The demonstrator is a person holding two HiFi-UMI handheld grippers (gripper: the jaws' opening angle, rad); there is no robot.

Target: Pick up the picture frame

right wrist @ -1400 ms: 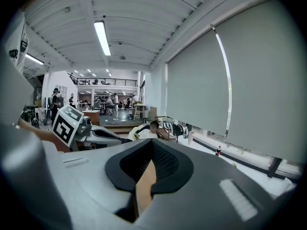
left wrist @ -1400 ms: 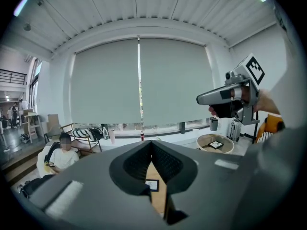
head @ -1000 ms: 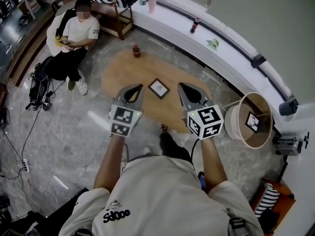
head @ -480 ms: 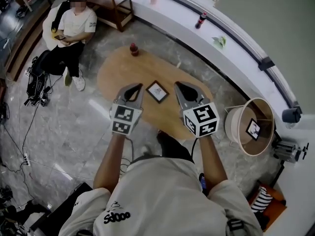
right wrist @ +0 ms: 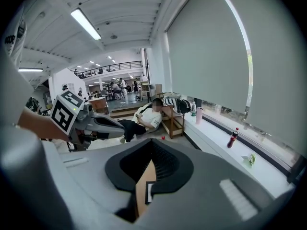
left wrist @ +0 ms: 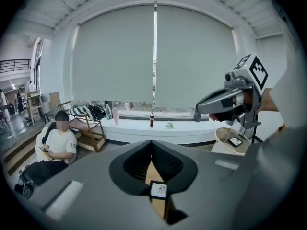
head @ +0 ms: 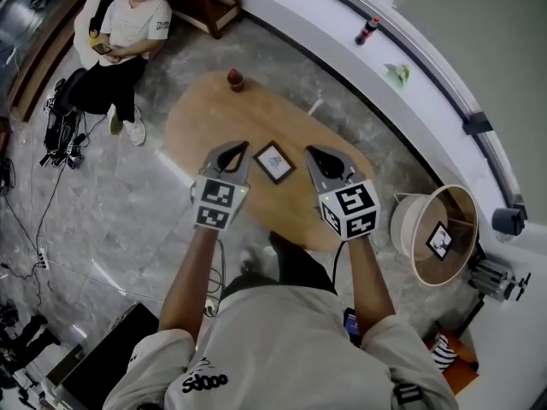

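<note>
Small square picture frame (head: 274, 161), black edge w/ white print inside, lies flat on the oval light-wood bench (head: 218, 118), roughly mid-top, nearer the person's side than the far end. In head view it sits between the two gripper tips, apart from both.

Left gripper (head: 236, 148): grey body, marker cube at the back, jaws clenched together w/ nothing between them. Its own view shows the pads meeting, w/ the frame visible past them lower down on the bench.

Right gripper (head: 311, 152): same build, jaws also clenched and empty. Its own view shows only an edge of the frame in the gap under the closed pads.

Both are held out over the near part of the bench, angled down and fwd, one each side of the frame.

Elsewhere:
- small dark-red bottle (head: 234, 79) stands upright at the bench's far end, well apart from the frame
- cream round tub w/ wooden rim (head: 406, 220) on the floor right of the bench, w/ a second small frame (head: 440, 239) inside
- seated person in white tee (head: 128, 28) at top left, black bag (head: 60, 126) on the marble floor beside them
- dark cola bottle (head: 367, 31) on the curved white window ledge (head: 325, 24)
</note>
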